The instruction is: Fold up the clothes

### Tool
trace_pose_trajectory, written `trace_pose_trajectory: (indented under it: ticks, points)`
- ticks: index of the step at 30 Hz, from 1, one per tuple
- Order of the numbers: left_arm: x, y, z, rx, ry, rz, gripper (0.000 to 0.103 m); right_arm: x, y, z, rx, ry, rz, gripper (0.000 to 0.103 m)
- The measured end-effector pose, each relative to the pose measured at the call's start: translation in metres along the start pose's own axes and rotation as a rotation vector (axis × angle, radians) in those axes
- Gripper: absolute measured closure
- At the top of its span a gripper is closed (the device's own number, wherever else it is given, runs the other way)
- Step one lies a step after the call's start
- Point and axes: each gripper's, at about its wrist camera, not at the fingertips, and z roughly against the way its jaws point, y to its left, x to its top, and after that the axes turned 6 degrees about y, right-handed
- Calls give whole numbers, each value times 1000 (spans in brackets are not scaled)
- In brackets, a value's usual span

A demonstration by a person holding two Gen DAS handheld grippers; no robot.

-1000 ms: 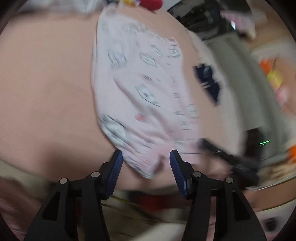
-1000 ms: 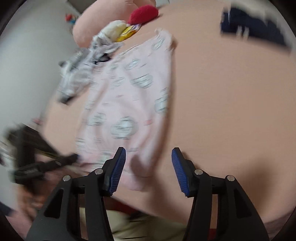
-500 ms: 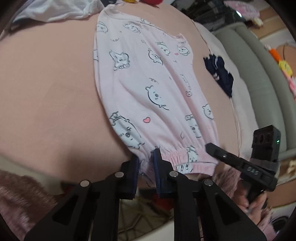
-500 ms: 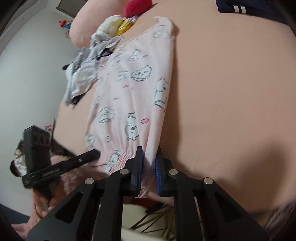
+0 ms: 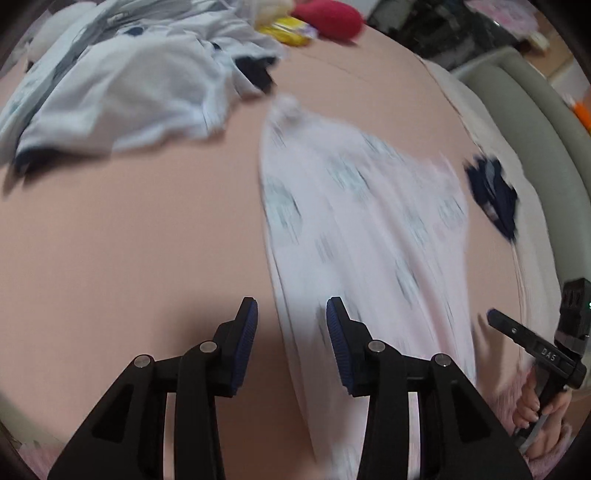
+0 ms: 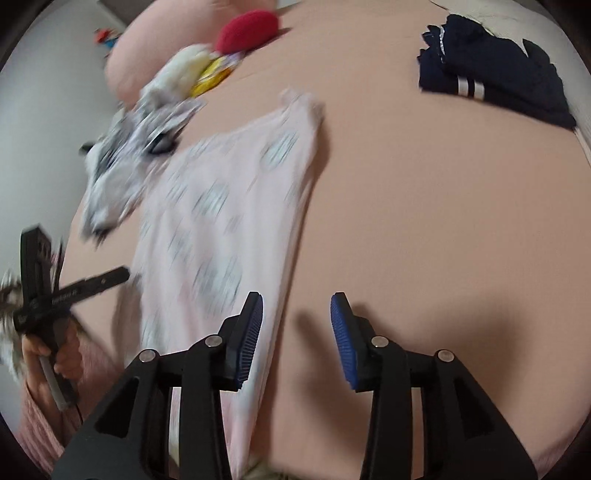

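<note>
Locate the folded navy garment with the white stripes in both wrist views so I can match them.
Left wrist: the navy garment lies at the right, past the far edge of the pink printed garment, blurred.
Right wrist: it lies at the upper right, apart from the pink printed garment, stripes visible.
Shared landmark: the red plush object, top centre in both.

place: home bedroom | surface: bed under a peach sheet (image 5: 129, 240) | bedding: pink pillow (image 6: 147, 44) at the far end | laundry: loose pale clothes (image 5: 122, 81), navy garment (image 6: 491, 81) | clutter: soft toys (image 6: 247, 26) | beside bed: grey padded frame (image 5: 535, 147)
</note>
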Motion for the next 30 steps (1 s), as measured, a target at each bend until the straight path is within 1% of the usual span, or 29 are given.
trace_pose_trajectory:
  ticks: [1,2,3,4,5,6,7,8,10,11,12,13,14,15,16,17,18,19,20,21,24,26,28,30]
  points:
    - [15,4,-6,10,-12,3,62,19,-5,-8,7,-1,-13,63]
    - [29,6,-11,8,-21,5,62,35,-5,-16,6,-8,-18,61]
    - [43,8,-16,0,-29,11,62,49,-6,-25,-15,-18,-15,57]
    - [55,10,-20,-9,-37,14,62,64,-7,-33,-37,-27,-11,52]
    - [67,11,-24,-10,-50,9,62,76,-7,-43,-58,-27,-4,51]
    - [76,12,-28,-2,-59,-2,62,90,-7,-53,-67,-26,-1,51]
    - [83,13,-31,9,-63,-16,62,99,-7,-55,-63,-42,5,47]
    - [87,13,-34,1,-68,-25,62,108,-6,-56,-56,-64,15,46]
    - [92,11,-38,-44,-78,-36,53,126,-6,-61,-49,-88,11,46]
    - [95,10,-40,-67,-83,-42,37,134,-7,-64,-49,-95,4,46]
    - [98,9,-42,-90,-88,-47,32,142,-8,-68,-45,-101,-3,46]
    - [100,8,-44,-113,-93,-53,32,147,-6,-71,-47,-107,1,46]
    - [102,3,-46,-118,-100,-74,43,151,-4,-75,-58,-107,13,46]
    - [102,-3,-48,-113,-102,-102,77,155,3,-79,-83,-99,46,46]
    - [104,-8,-50,-104,-94,-115,85,159,12,-83,-106,-86,84,48]
    - [105,-9,-49,-91,-90,-120,87,162,15,-84,-75,-63,95,69]
    - [104,-8,-47,-83,-88,-128,89,166,18,-85,-41,-39,104,85]
    - [105,-9,-45,-95,-76,-137,91,170,21,-87,-7,-15,114,91]
    - [110,-11,-42,-124,-63,-141,92,172,21,-85,9,-13,100,92]
    - [113,-12,-37,-153,-64,-144,92,172,22,-78,-8,-34,107,92]
    - [121,-21,-18,-215,-91,-165,92,173,17,-50,54,-84,101,92]
    - [130,-32,-10,-256,-103,-190,92,174,13,-30,37,-121,111,92]
    - [140,-46,-15,-254,-103,-214,92,179,3,-14,18,-143,105,92]
    - [145,-50,-28,-257,-89,-211,91,183,-10,-1,9,-155,89,92]
